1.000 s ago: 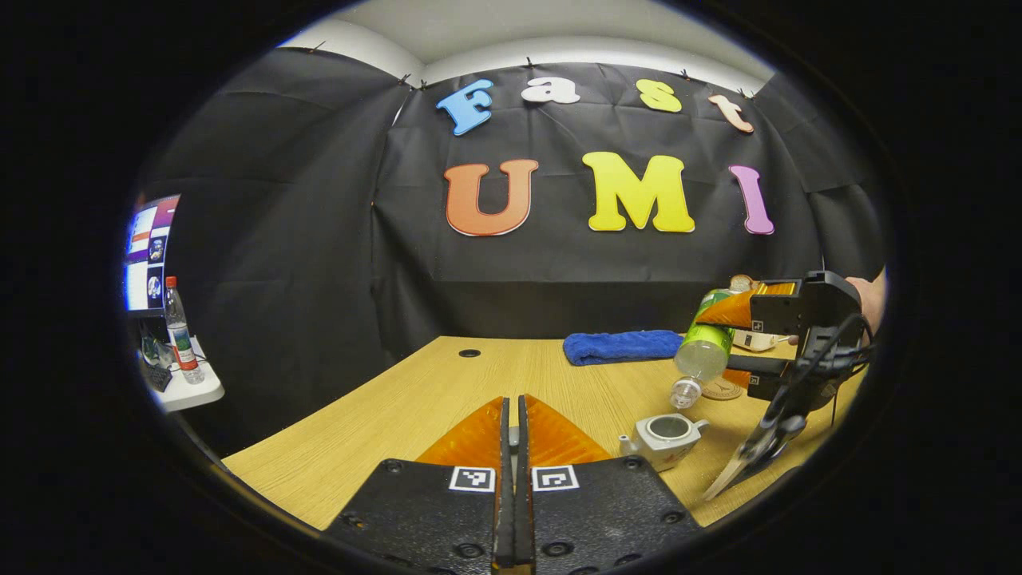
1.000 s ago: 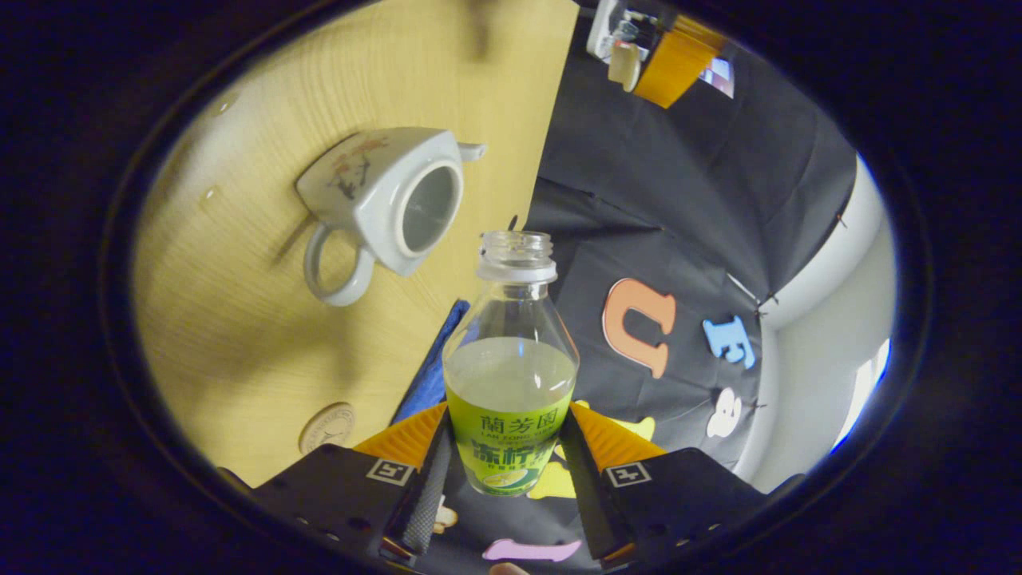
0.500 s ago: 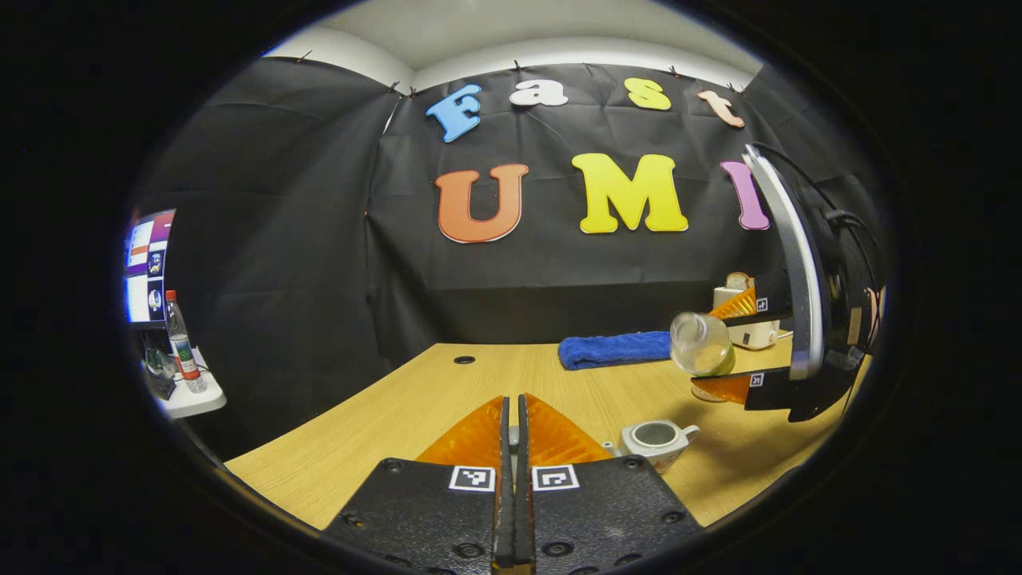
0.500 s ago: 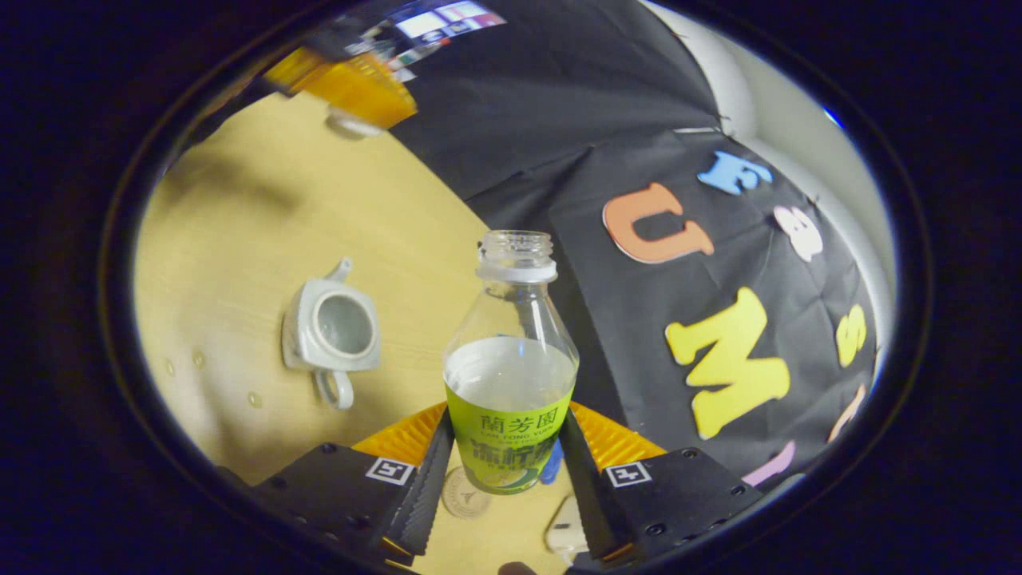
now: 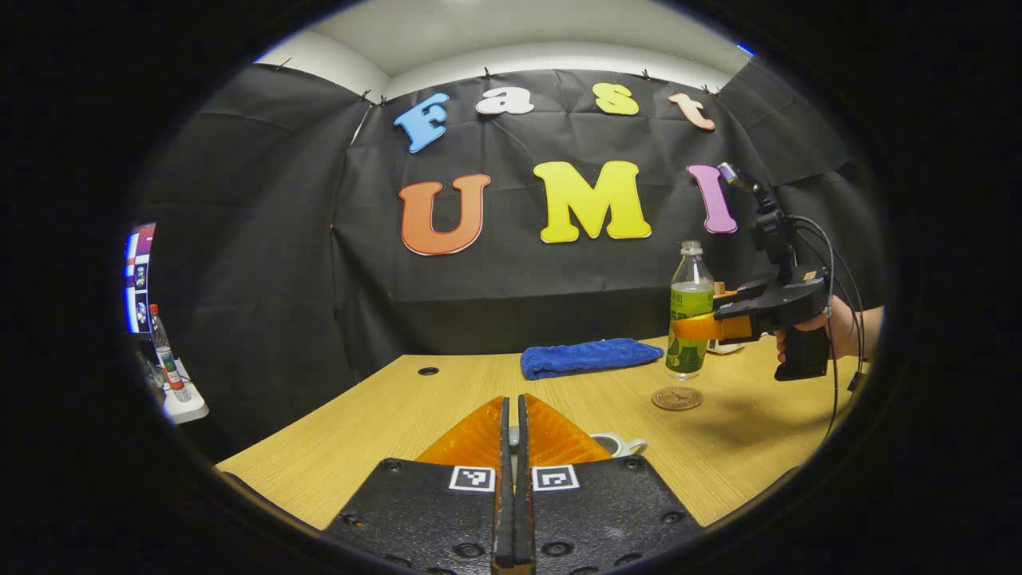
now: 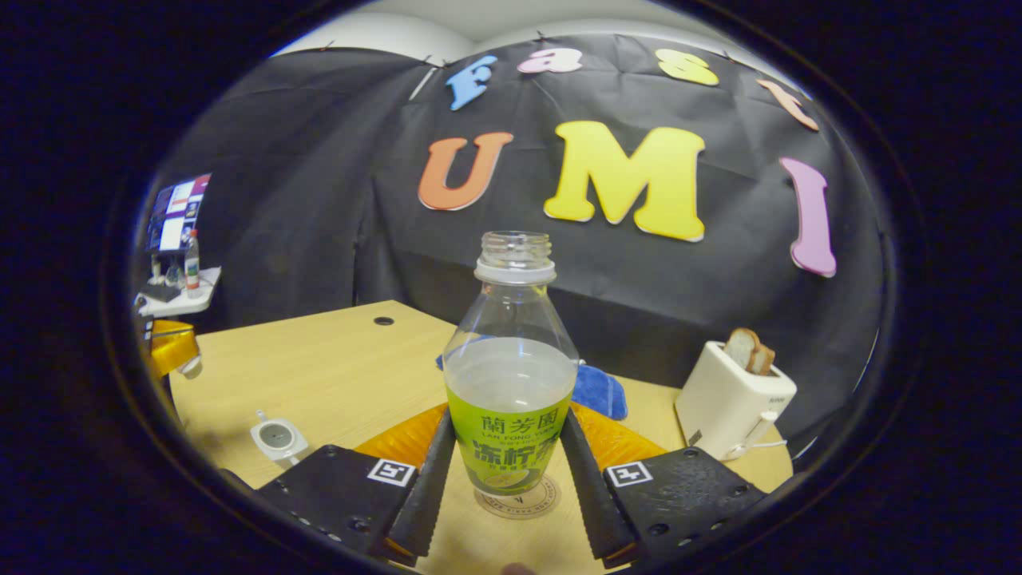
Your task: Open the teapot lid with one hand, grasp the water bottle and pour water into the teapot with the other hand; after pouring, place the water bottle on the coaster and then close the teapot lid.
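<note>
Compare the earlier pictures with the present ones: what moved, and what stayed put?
The right claw has swung the water bottle from tipped over the teapot back to upright, above the coaster. Its grip on the bottle is unchanged. The left claw stays shut, the teapot remains lidless, and the blue towel hasn't shifted.

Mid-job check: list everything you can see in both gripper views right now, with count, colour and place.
water bottle: one, clear with green label, uncapped, upright over the coaster
coaster: one, brown, round, on the table
teapot: one, white, lid off, near table edge
teapot lid: one, white, in the left gripper
towel: one, blue, back of table
toaster: one, cream, table's right, bread in its slots
table: one, light wood
left gripper: fingers closed
right gripper: fingers clamped on the bottle
hand: one, holding the right gripper
</note>
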